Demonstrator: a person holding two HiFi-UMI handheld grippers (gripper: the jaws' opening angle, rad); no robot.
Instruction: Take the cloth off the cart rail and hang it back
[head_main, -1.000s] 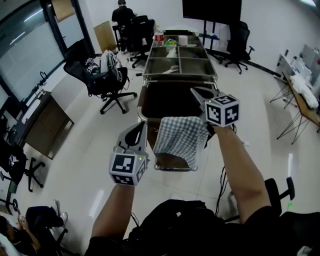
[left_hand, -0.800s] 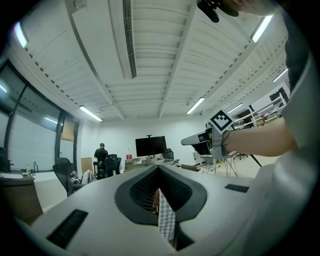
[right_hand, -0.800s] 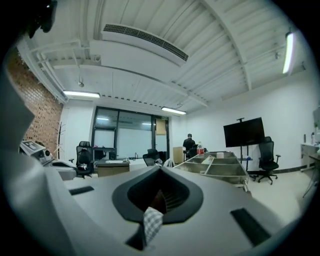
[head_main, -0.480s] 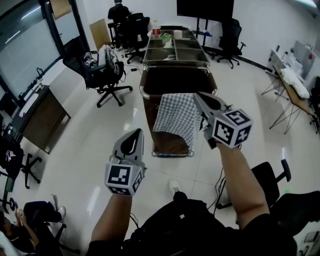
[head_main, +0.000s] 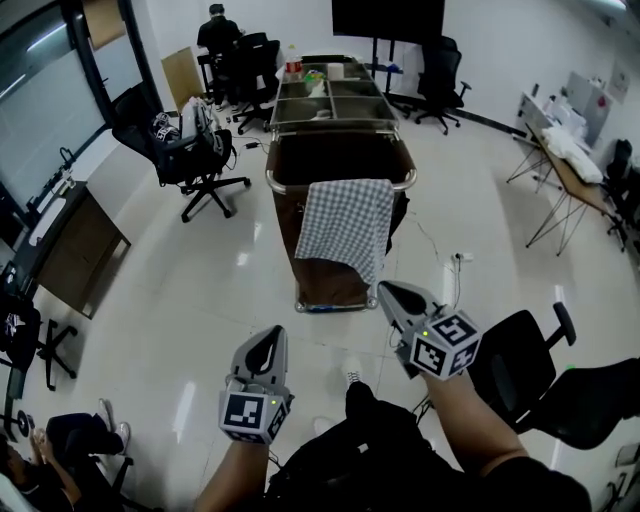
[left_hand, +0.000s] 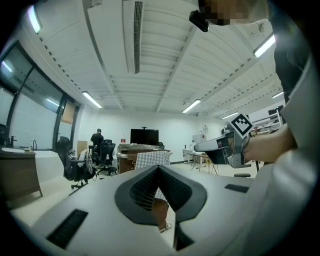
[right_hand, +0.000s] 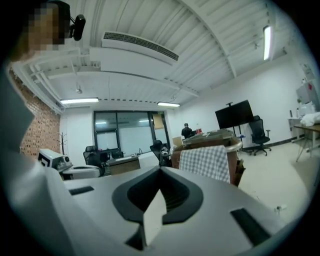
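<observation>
Checked cloth (head_main: 343, 222) over cart rail (head_main: 274, 187)

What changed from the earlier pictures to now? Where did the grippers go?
Both grippers, left and right, drew back from the cart toward the person. A second ago the right one was up against the cloth and the left was just beside it. Now both are well clear of it, shut and empty. The cloth stayed draped over the rail.

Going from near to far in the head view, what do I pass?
Left gripper, right gripper, grey checked cloth draped over the brown cart rail, shiny metal trays, big black screen.
</observation>
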